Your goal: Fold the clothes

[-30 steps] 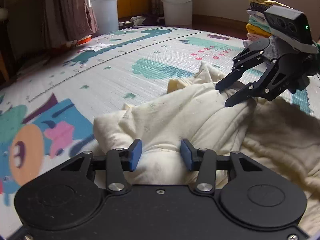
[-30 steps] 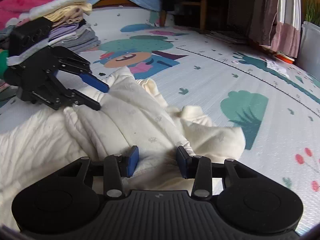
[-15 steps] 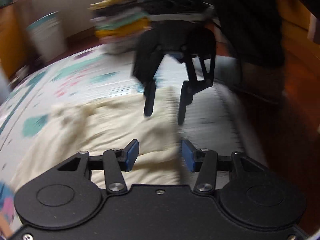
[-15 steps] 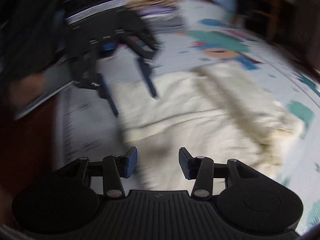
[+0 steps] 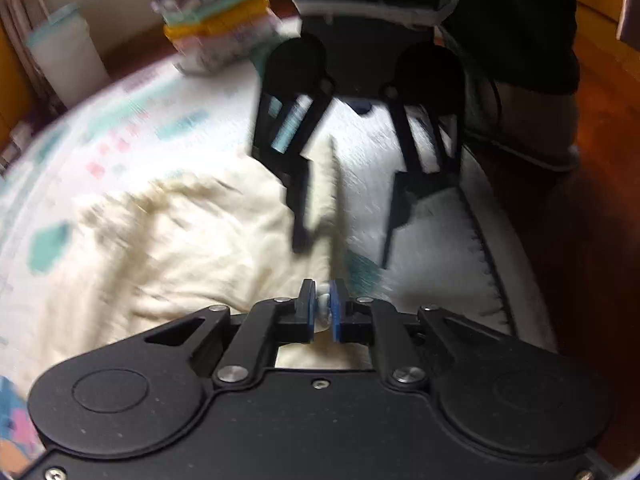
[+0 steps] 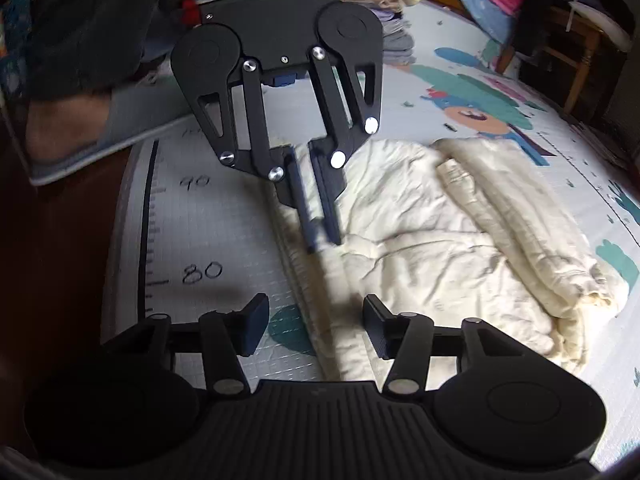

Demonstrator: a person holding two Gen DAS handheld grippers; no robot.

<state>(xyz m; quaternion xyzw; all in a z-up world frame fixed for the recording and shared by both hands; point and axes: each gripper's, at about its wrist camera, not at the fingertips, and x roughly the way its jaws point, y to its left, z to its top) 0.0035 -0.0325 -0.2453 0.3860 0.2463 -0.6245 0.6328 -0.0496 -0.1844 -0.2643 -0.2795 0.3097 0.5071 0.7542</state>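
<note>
A cream garment (image 5: 172,248) lies crumpled on the play mat, also in the right wrist view (image 6: 452,248). My left gripper (image 5: 321,312) is shut on the garment's near edge, a fold pinched between its blue pads; the right wrist view shows it (image 6: 322,236) closed on that edge. My right gripper (image 6: 316,324) is open, its fingers astride the same edge a little further along. In the left wrist view it (image 5: 344,232) hangs open over the edge, facing me.
A stack of folded clothes (image 5: 216,12) stands at the mat's far side, a white bucket (image 5: 64,60) left of it. The mat's edge with a printed ruler (image 6: 196,224) borders dark wooden floor. The person's leg (image 6: 68,120) is close by.
Both grippers swung from the middle of the garment to its edge. The left gripper went from open to shut on the edge. The right stayed open.
</note>
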